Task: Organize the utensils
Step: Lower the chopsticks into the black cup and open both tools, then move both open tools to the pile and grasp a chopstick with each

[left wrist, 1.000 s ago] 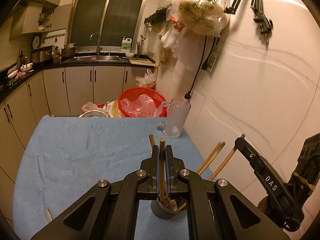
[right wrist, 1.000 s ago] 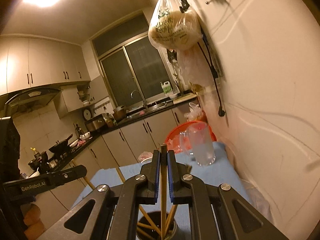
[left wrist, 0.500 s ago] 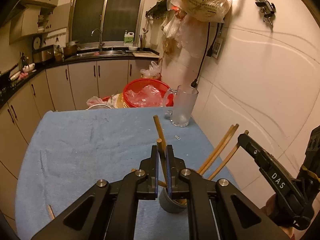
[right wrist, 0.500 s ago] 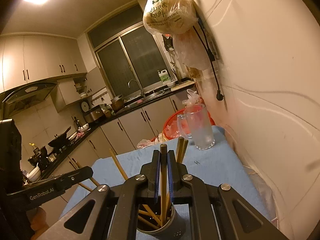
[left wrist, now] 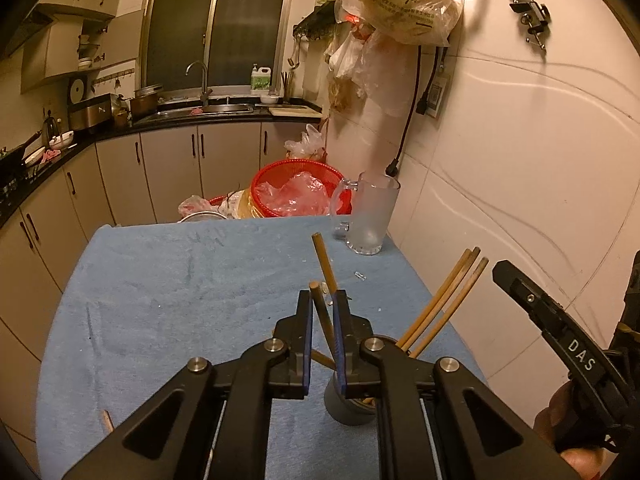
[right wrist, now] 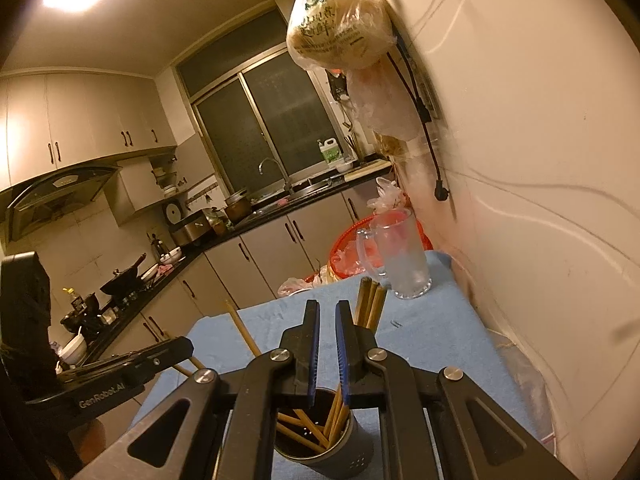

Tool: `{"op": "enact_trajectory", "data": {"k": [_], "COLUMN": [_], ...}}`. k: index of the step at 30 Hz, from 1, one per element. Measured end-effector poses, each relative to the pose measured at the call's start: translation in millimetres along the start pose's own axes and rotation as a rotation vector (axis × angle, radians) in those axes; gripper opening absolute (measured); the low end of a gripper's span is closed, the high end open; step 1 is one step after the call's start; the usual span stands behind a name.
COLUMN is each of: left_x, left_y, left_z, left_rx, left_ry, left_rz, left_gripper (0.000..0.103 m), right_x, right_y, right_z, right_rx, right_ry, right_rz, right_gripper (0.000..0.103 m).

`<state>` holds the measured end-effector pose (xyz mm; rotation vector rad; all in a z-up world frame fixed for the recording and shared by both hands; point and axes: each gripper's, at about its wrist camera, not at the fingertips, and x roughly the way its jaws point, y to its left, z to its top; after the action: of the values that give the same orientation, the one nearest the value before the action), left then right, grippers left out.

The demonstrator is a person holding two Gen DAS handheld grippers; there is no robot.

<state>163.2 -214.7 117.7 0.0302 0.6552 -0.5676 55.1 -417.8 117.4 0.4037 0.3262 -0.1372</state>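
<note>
1. A table covered by a blue cloth (left wrist: 168, 288) stands against the pale wall.
2. A dark round holder (right wrist: 320, 454) stands on the near part, wooden chopsticks (right wrist: 370, 306) leaning inside.
3. A frosted glass mug (left wrist: 370, 216) stands at the far right corner.
4. One loose chopstick (left wrist: 107, 420) lies near the left edge.

A home kitchen: cream cabinets (left wrist: 176, 168) under a dark countertop, a sink with faucet (left wrist: 200, 80) below the window (left wrist: 216, 24), a range hood (right wrist: 56, 196) over a wok (right wrist: 124, 278), and a rice cooker (left wrist: 90, 110).

Left tongs (left wrist: 322, 300) opening, chopstick (left wrist: 320, 312) between, over grey holder (left wrist: 346, 406).
</note>
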Motion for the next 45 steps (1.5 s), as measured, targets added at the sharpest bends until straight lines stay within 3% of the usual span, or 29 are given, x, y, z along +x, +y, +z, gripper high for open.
{"op": "enact_trajectory", "data": {"k": [4,8,12,17,22,26,29,37,43,45], "left_x": [-13,-33,-52,-87,-109,-108,-101,-69,-53,-53], "left_y": [4,6,13,47,112,178,204,225,231,237], "left_z": [1,-2,-8,-37,-84,-128,-153,-181,-188,-189], "left_rx": [-0.006,-0.002,0.001,-0.043,-0.145,-0.294,-0.348,-0.409,-0.394,-0.399], "left_ry": [-0.021,-0.065,-0.098,-0.116,-0.069,0.041,0.121,0.231,0.273,0.275], "left_rz": [-0.002,0.015,0.051,0.092,0.173,0.245,0.267,0.223,0.200,0.194], "left_gripper": [0.015,0.035,0.036,0.044,0.044,0.044,0.044,0.044,0.044,0.044], "right_x": [-17,-37,-56,-68,-69,-57,-44,39,132,153], "right_y": [5,12,20,32,66,98,122,175,189,191], "right_z": [5,8,2,-20,-59,-88,-108,-155,-181,-188], "right_rx": [0.000,0.003,-0.002,0.007,-0.087,-0.154,-0.197,-0.266,-0.205,-0.195], "right_ry": [-0.032,-0.061,-0.077,-0.019,0.092,0.194,0.257,0.558,0.773,0.804], "right_rz": [-0.002,0.004,0.006,0.041,0.070,0.140,0.190,0.251,0.215,0.194], "right_gripper": [0.010,0.010,0.011,0.011,0.011,0.011,0.011,0.011,0.011,0.011]}}
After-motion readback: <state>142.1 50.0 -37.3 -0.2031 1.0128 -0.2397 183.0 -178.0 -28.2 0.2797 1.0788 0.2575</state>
